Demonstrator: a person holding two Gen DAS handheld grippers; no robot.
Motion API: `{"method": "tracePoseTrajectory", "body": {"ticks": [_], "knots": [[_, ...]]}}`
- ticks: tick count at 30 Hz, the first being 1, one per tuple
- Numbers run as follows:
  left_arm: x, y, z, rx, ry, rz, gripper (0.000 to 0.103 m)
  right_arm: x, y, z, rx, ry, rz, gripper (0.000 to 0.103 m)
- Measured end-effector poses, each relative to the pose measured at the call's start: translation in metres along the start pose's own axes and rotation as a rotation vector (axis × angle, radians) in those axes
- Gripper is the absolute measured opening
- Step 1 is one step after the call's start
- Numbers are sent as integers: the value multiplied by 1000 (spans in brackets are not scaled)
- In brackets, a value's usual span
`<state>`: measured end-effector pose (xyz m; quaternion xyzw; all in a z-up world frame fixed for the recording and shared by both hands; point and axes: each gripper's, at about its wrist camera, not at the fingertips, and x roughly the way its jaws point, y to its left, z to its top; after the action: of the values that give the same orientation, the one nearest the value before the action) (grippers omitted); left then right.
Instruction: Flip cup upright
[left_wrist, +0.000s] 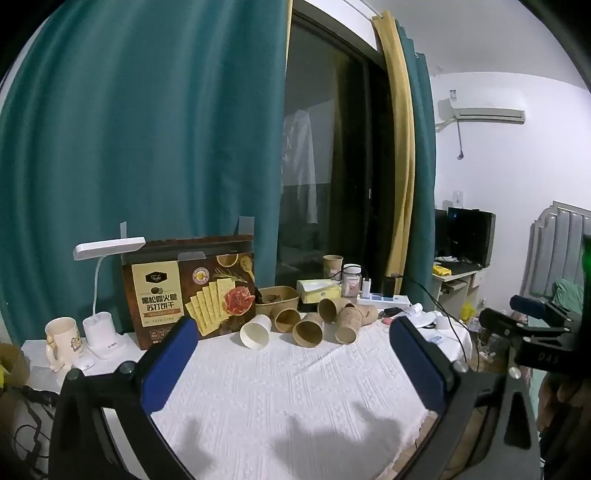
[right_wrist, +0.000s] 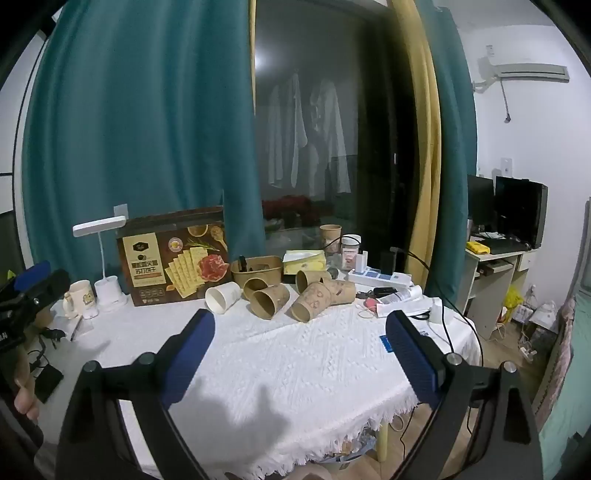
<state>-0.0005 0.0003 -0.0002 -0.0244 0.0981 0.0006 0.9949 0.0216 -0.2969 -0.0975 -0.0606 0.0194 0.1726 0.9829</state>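
Several paper cups lie on their sides on the white tablecloth (left_wrist: 277, 387): a white cup (left_wrist: 255, 332) at the left and brown cups (left_wrist: 308, 329) beside it, mouths facing me. In the right wrist view the white cup (right_wrist: 222, 296) and brown cups (right_wrist: 269, 301) lie the same way. My left gripper (left_wrist: 291, 336) is open and empty, above the near cloth, short of the cups. My right gripper (right_wrist: 299, 328) is open and empty, also short of the cups.
A cracker box (left_wrist: 190, 291), a desk lamp (left_wrist: 107, 251), a mug (left_wrist: 62, 338), a brown bowl (left_wrist: 277, 297), a tissue box (left_wrist: 318, 290), a jar (left_wrist: 351, 278), an upright brown cup (left_wrist: 332, 264) and a power strip (left_wrist: 384, 299) stand behind the cups. The table's edge (right_wrist: 332, 435) is fringed.
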Motion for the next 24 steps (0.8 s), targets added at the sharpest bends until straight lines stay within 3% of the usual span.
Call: {"method": "tracePoseTrajectory", "body": {"ticks": [24], "knots": [[2, -2, 2, 6, 6, -19, 103, 5, 4, 18, 18, 13, 2, 93]]}}
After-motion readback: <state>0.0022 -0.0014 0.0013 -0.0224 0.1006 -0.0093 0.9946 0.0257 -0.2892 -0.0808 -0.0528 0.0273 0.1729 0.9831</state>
